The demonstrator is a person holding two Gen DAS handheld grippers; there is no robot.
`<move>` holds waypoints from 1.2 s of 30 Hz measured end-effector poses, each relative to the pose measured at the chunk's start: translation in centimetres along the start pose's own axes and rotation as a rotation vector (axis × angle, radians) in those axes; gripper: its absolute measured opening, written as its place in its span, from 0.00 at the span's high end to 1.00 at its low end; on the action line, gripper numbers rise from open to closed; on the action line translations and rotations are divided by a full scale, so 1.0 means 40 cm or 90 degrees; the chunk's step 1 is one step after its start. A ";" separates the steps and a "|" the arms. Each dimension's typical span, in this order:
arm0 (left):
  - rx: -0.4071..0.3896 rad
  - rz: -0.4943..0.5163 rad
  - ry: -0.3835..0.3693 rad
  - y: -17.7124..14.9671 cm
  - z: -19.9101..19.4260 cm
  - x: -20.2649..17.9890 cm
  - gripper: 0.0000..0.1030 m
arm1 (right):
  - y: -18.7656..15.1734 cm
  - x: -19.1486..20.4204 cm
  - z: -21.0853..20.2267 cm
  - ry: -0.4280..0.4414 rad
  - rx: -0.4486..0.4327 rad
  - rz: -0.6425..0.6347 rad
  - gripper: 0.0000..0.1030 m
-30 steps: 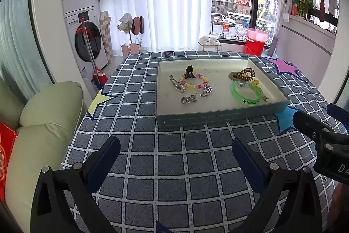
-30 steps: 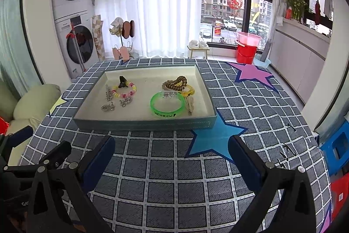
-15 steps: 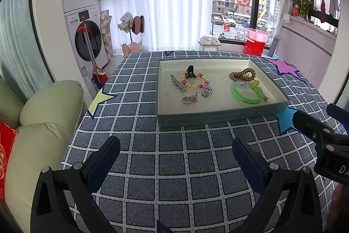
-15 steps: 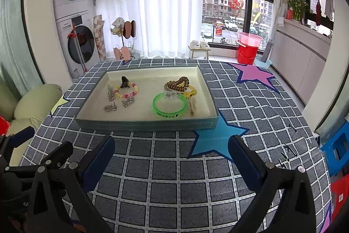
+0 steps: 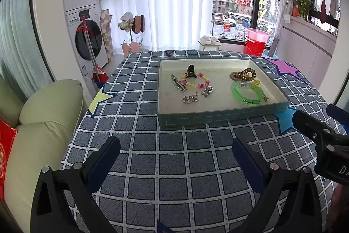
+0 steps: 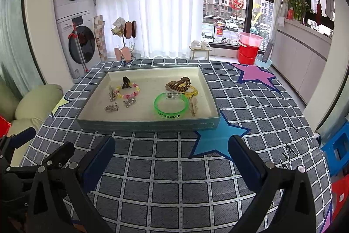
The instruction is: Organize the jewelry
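My left gripper [image 5: 176,153] hangs low with its jaws spread wide, gripping nothing. My right gripper [image 6: 171,151] sits level beside it, jaws equally wide and bare, each one poking into the other's view.

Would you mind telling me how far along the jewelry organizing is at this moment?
Nothing looks sorted yet. The green bangle, beaded bracelet, brown coil band and silver charms lie loose in the tray. The left gripper and right gripper are open, empty, short of the tray. All sorting remains.
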State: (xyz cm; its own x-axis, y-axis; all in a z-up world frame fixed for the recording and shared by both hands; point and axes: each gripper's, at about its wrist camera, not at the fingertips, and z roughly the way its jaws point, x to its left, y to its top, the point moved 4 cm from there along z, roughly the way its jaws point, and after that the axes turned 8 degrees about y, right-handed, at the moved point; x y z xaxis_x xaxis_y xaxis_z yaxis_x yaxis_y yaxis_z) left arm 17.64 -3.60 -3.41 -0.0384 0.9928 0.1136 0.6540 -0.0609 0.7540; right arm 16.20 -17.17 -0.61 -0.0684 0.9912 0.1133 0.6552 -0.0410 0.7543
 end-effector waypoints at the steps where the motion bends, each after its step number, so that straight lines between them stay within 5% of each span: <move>1: 0.000 0.000 -0.001 0.000 0.000 0.000 0.00 | 0.000 0.000 0.000 0.000 0.000 0.000 0.00; 36: 0.005 0.001 0.000 -0.010 0.003 0.004 0.00 | 0.002 0.009 0.001 0.000 -0.001 -0.001 0.00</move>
State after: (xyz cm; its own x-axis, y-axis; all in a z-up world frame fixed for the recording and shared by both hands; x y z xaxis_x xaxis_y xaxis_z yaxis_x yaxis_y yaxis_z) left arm 17.45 -3.39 -3.78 -0.0371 0.9928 0.1141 0.6601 -0.0614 0.7486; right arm 16.24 -16.82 -0.55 -0.0694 0.9912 0.1127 0.6537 -0.0401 0.7557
